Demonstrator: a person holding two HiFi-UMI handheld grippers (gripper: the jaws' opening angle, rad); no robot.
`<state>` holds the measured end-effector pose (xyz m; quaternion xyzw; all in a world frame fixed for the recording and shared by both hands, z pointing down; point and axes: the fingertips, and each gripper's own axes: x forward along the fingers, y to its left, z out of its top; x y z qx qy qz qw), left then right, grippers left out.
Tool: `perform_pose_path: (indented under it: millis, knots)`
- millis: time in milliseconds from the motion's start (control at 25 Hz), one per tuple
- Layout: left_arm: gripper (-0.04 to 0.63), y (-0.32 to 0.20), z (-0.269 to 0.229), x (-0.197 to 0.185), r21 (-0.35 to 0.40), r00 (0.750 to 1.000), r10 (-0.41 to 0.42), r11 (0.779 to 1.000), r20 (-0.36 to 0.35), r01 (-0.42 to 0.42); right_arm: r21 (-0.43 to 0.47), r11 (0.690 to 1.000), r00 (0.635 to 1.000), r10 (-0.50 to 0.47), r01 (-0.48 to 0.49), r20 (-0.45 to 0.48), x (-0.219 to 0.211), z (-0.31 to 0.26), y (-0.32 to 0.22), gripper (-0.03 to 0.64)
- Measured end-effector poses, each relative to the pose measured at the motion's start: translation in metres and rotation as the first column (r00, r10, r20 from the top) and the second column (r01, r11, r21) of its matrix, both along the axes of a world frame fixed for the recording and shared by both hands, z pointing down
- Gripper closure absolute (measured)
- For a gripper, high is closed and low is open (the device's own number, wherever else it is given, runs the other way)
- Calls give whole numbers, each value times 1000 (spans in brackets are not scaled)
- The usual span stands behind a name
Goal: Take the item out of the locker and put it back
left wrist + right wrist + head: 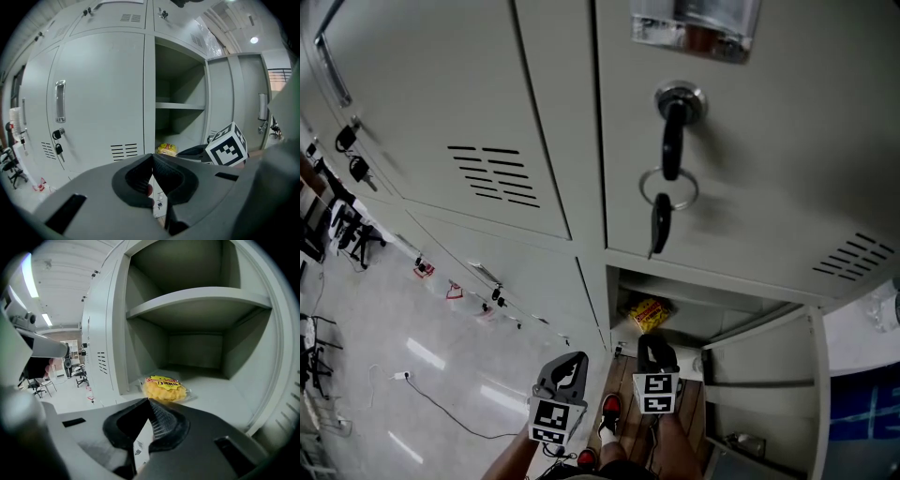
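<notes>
A yellow snack packet (164, 387) lies on the floor of the open lower locker (234, 399), near its front left corner. My right gripper (149, 401) is shut, and its tips meet on the near edge of the packet's wrapper. From above, the packet (645, 314) shows just inside the opening, with the right gripper (654, 344) right at it. My left gripper (574, 360) hangs outside the locker, to the left and further back. It is shut (152, 155) with nothing in it and faces the packet (167, 149).
The locker door (766, 394) stands open to the right. A shelf (197, 298) crosses the compartment above the packet. Keys (668, 159) hang from the lock of the locker above. Closed lockers (98, 108) fill the left. Cables (441, 405) and the person's red shoes (610, 407) are on the floor.
</notes>
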<state>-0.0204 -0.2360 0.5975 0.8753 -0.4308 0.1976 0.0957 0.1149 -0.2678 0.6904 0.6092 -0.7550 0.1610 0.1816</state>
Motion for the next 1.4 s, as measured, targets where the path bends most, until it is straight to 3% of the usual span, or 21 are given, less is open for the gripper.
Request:
perform_pose_path:
  millis: [680, 1200, 1400]
  knots:
    - [572, 22, -56, 10, 109, 997, 61, 992, -55, -55, 155, 985, 997, 71, -75, 28, 22, -87, 37, 600]
    - [572, 76, -97, 4, 201, 987, 126, 974, -99, -104, 345, 931, 993, 121, -115, 3, 15, -181, 128, 600]
    - [572, 105, -108, -2, 228, 983, 148, 966, -106, -121, 380, 916, 990, 142, -125, -16, 6, -202, 173, 600]
